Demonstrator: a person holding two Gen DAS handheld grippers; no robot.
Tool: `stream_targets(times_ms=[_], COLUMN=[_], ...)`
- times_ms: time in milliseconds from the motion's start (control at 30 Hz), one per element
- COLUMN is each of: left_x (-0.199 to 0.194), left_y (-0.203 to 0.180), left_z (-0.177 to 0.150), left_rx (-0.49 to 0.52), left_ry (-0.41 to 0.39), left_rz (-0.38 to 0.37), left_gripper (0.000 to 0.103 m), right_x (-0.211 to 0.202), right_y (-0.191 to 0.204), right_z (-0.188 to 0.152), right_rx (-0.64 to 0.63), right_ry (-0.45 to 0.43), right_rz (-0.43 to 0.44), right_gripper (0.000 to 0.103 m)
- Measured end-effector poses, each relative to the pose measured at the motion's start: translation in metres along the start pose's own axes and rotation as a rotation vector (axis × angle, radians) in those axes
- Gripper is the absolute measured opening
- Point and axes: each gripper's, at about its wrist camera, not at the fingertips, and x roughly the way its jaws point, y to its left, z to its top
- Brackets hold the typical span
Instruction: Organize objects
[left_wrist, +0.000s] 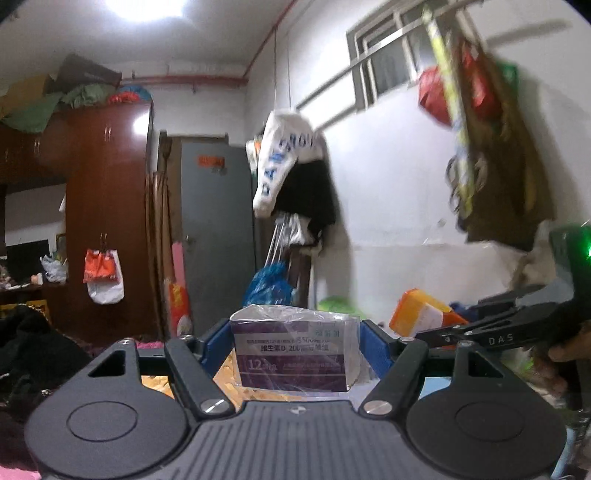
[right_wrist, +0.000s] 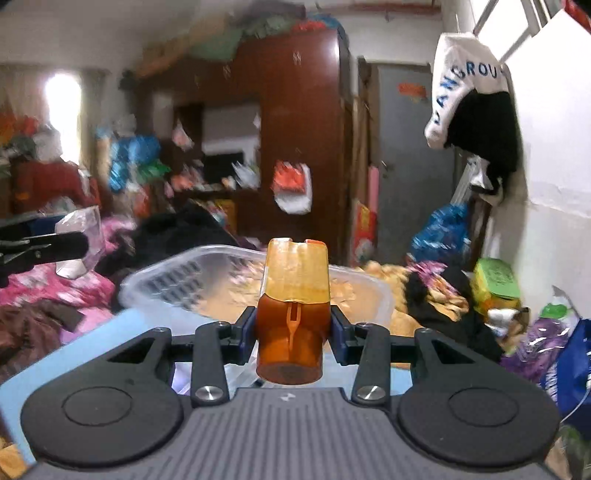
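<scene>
My left gripper (left_wrist: 294, 345) is shut on a purple medicine box (left_wrist: 295, 356) wrapped in clear plastic, held up off the bed with a blue pad on each side. In the right wrist view that same box (right_wrist: 79, 242) shows at the left edge. My right gripper (right_wrist: 291, 328) is shut on an amber bottle (right_wrist: 291, 321) that lies along the fingers, its paler cap pointing away. The bottle hangs above a clear plastic basket (right_wrist: 184, 284) with slotted walls. In the left wrist view the bottle (left_wrist: 417, 314) and the right gripper's arm appear at the right.
A cluttered bed with pink, black and orange bedding (right_wrist: 424, 284) lies below. A dark wood wardrobe (left_wrist: 103, 206) and a grey door (left_wrist: 218, 236) stand beyond. Clothes (left_wrist: 295, 177) and bags (left_wrist: 480, 122) hang on the white wall to the right.
</scene>
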Motion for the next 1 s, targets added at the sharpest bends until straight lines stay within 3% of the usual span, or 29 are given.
stream_targets(times_ms=[167, 300, 500, 800, 933, 967, 1000], left_x=[0.069, 0.097, 0.120, 0.132, 0.125, 0.122, 0.120], left_y=[0.004, 0.008, 0.016, 0.018, 0.016, 0.015, 0.014], left_z=[0.010, 0.006, -0.004, -0.013, -0.013, -0.013, -0.012], left_rx=[-0.016, -0.007, -0.006, -0.032, -0.015, -0.017, -0.021], left_ry=[0.150, 0.229, 0.296, 0.324, 0.273, 0.258, 0.245], left_rz=[0.048, 0.083, 0.117, 0.140, 0.126, 0.129, 0.131], left_gripper=[0.076, 0.076, 0.076, 0.077, 0.080, 0.083, 0.090], right_x=[0.041, 0.061, 0.073, 0.083, 0.084, 0.080, 0.075], right_y=[0.001, -0.003, -0.005, -0.008, -0.005, -0.006, -0.006], right_z=[0.013, 0.009, 0.001, 0.002, 0.003, 0.004, 0.005], right_rx=[0.012, 0.003, 0.015, 0.028, 0.003, 0.014, 0.026], right_ry=[0.117, 0.186, 0.223, 0.245, 0.236, 0.216, 0.191], right_rz=[-0.050, -0.081, -0.046, -0.038, -0.069, -0.071, -0.073], right_gripper=[0.044, 0.044, 0.044, 0.044, 0.046, 0.051, 0.068])
